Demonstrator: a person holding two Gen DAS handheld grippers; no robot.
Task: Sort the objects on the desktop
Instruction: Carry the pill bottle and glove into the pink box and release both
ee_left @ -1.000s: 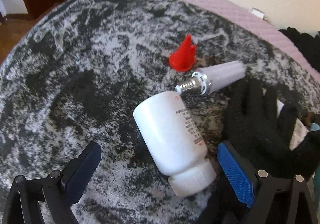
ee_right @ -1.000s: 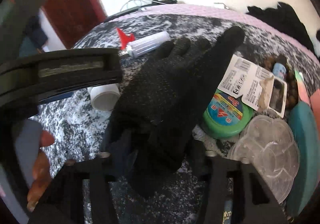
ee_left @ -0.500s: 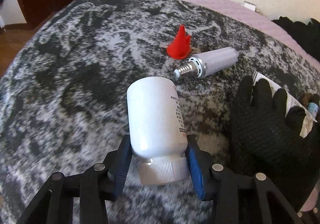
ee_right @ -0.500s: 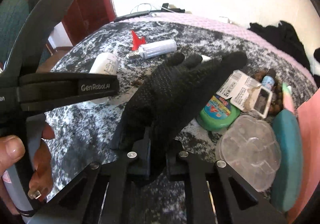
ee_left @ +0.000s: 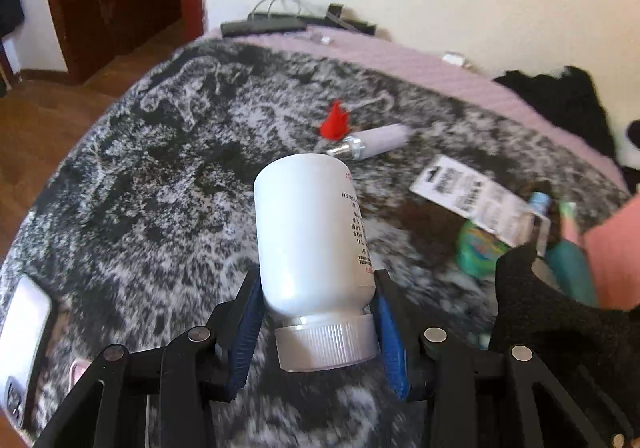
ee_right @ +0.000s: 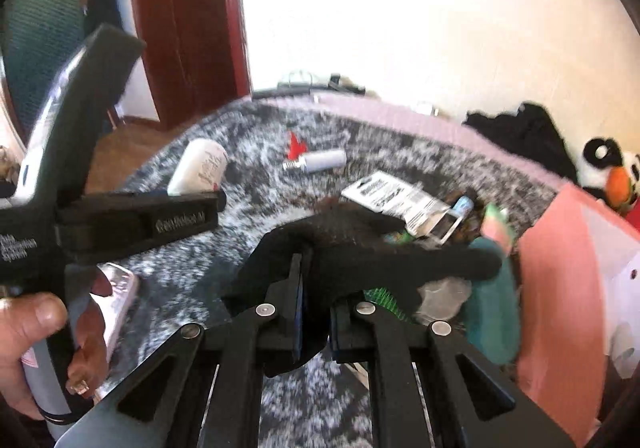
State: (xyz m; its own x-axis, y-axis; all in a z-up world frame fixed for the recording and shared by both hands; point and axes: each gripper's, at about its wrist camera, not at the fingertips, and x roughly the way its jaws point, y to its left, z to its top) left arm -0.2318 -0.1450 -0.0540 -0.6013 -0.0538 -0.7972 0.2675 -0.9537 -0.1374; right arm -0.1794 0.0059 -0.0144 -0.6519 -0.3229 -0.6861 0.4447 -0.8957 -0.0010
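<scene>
— The jaws: how do they stand?
— Both pairs are clamped. The left gripper (ee_left: 316,324) pinches a white bottle (ee_left: 310,232) between blue pads (ee_left: 246,332), just above its ribbed cap (ee_left: 326,344); the bottle fills the centre of the left wrist frame, base pointing away, raised above the blanket (ee_left: 152,184). The right gripper (ee_right: 314,312) is closed on a black glove (ee_right: 360,248), low centre of its frame, the glove's fingers drooping toward the right.
— And the rest of the desktop clutter?
— Upper centre of the left frame: a red nozzle (ee_left: 334,124) just beside a grey cylinder (ee_left: 372,142) with a threaded metal end. Right of them, a printed card (ee_left: 468,192) lies partly over a green tin (ee_left: 478,248). A pink bag (ee_right: 560,280) stands at the right edge of the right frame, a teal object (ee_right: 490,312) beside it, blurred.
— Anyone visible?
— Only a hand (ee_right: 44,332), lower left of the right frame, gripping the left tool's handle. A phone (ee_left: 22,332) lies at the left frame's lower left edge.
</scene>
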